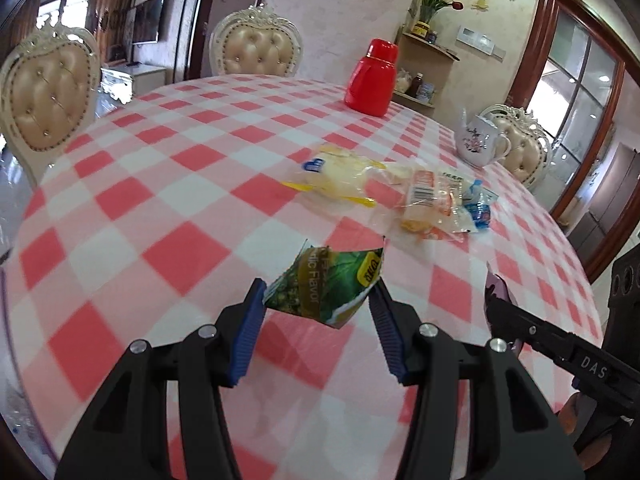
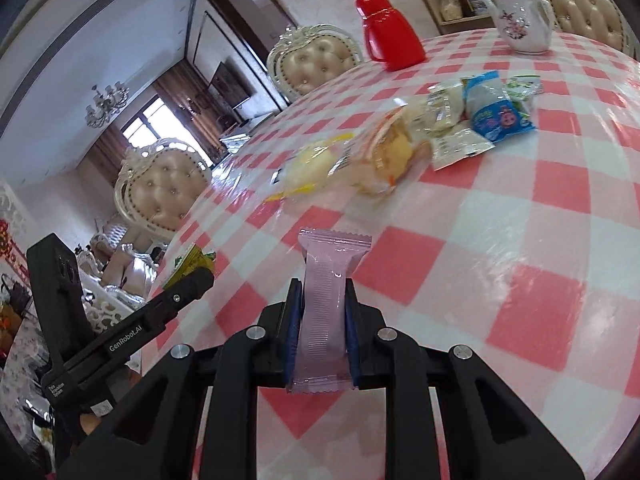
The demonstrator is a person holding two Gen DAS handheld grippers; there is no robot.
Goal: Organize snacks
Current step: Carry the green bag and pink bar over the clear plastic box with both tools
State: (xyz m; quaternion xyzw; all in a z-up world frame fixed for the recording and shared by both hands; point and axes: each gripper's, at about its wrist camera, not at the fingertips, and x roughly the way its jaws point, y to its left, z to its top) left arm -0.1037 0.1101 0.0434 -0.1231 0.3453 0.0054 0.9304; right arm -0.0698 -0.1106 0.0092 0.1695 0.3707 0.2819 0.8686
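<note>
Two snacks are up in the air right now, one in each claw. The left gripper point(image 1: 320, 304) has its blue pads about halfway apart, squeezing a green garlic-flavor packet point(image 1: 326, 286) by its two sides, so the packet hangs above the near part of the table point(image 1: 132, 208). The right gripper point(image 2: 320, 332) is closed almost all the way on a thin pink wrapped bar point(image 2: 324, 312), which stands up between its pads, also over the near side of the checked tablecloth. More snacks lie in a loose pile toward the far right of the table: a yellow bread pack point(image 1: 336, 178), an orange-wrapped cake point(image 1: 426, 204) touching it, and a blue-and-white pack point(image 2: 496, 108) just beside them. A red jug point(image 1: 372, 78) and a flowered teapot point(image 1: 478, 142) stand near the far edge. I think this is the carrying step, with both picked snacks on their way to join the pile. Next, each claw should go over to a bare spot beside the pile, come down low, and let go softly so nothing gets knocked.
</note>
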